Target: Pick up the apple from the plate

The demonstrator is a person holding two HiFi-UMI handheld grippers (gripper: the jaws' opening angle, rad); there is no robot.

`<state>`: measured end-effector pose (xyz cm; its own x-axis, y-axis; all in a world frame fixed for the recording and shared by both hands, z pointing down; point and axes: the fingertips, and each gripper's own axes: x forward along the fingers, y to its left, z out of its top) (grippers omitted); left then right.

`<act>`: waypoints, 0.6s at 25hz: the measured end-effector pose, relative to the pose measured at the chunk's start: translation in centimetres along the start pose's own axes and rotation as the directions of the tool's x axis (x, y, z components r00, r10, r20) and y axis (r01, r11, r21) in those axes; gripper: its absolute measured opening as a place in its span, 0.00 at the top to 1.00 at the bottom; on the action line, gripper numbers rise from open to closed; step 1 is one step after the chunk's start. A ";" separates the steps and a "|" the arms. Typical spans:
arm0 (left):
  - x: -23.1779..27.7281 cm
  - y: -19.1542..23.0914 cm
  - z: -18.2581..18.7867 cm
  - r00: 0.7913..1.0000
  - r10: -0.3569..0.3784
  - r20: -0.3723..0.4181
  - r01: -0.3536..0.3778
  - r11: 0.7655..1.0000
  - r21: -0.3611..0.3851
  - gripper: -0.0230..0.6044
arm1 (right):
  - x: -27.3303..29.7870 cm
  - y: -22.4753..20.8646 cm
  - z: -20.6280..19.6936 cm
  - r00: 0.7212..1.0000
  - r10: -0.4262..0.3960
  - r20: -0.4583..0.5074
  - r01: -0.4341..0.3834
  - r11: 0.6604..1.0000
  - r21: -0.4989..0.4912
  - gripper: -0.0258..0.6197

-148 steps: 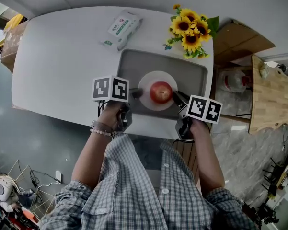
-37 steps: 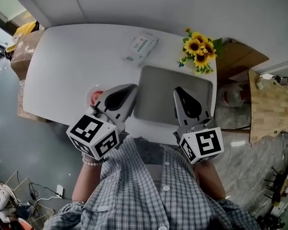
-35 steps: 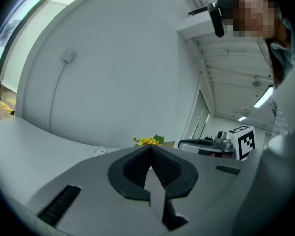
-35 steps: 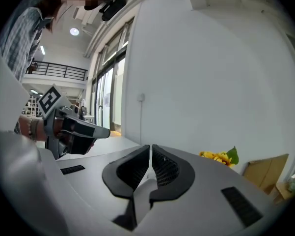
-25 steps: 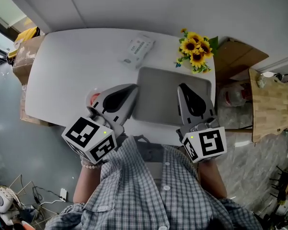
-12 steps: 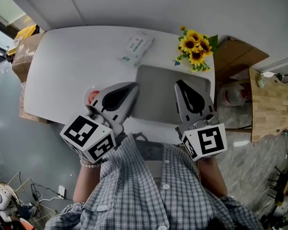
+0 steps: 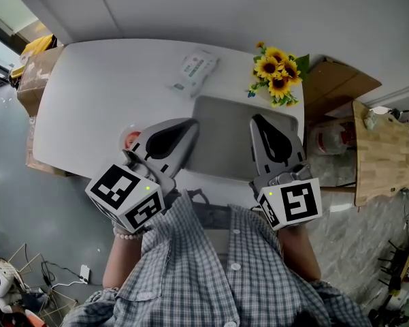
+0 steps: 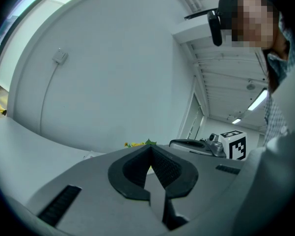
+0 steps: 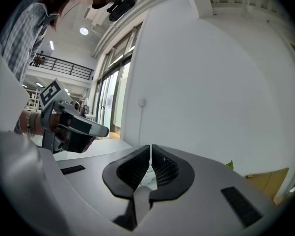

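Sitting on the plate: the apple [image 7: 132, 142] shows only as a small red patch, mostly hidden behind the left gripper's body in the head view.
Plate: the white plate [image 7: 123, 133] stands on the table [image 7: 102, 94] close to its near edge, toward the near left corner and left of the grey tray; only part of its rim shows.
Left gripper: the left gripper [image 7: 188, 124] is held up close to the head camera, tips pointing away from the person, and its body crosses the tray's left edge in that view. Its own view [image 8: 149, 149] shows the two dark ribbed pads pressed together with nothing between them. It is apart from the apple.
Right gripper: the right gripper [image 7: 256, 120] is held up level with the left one, and it overlaps the right part of the tray in the head view. Its own view [image 9: 150, 148] shows the pads meeting along a thin line, holding nothing.
Marker cubes: a black-and-white cube [image 7: 126, 197] sits at the rear of the left gripper, and another [image 7: 290, 206] at the rear of the right one.
Tray: the grey tray [image 7: 224, 131] lies by the table's near edge, toward its right end.
Packet: a white and green packet [image 7: 196, 67] lies near the far edge, about midway along it.
Sunflowers: a yellow bunch [image 7: 277, 71] sits at the far right corner.
Off the table: a cardboard box [image 7: 28, 65] stands beyond the left end, and a wooden board [image 7: 377, 148] lies beyond the right end.
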<state>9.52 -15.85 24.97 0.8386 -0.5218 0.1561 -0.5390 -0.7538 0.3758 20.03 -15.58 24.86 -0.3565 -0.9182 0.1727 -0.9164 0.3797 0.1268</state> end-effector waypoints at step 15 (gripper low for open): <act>0.2 1.0 -0.1 1.000 -0.001 -0.018 0.000 1.000 -0.008 0.95 | 0.8 0.0 -0.9 0.999 -0.005 -0.034 0.005 1.000 -0.001 0.91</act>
<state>9.19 -16.67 25.47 0.8402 -0.5141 0.1724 -0.5381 -0.7509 0.3830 19.87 -16.25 25.85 -0.3454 -0.9157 0.2055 -0.9181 0.3751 0.1284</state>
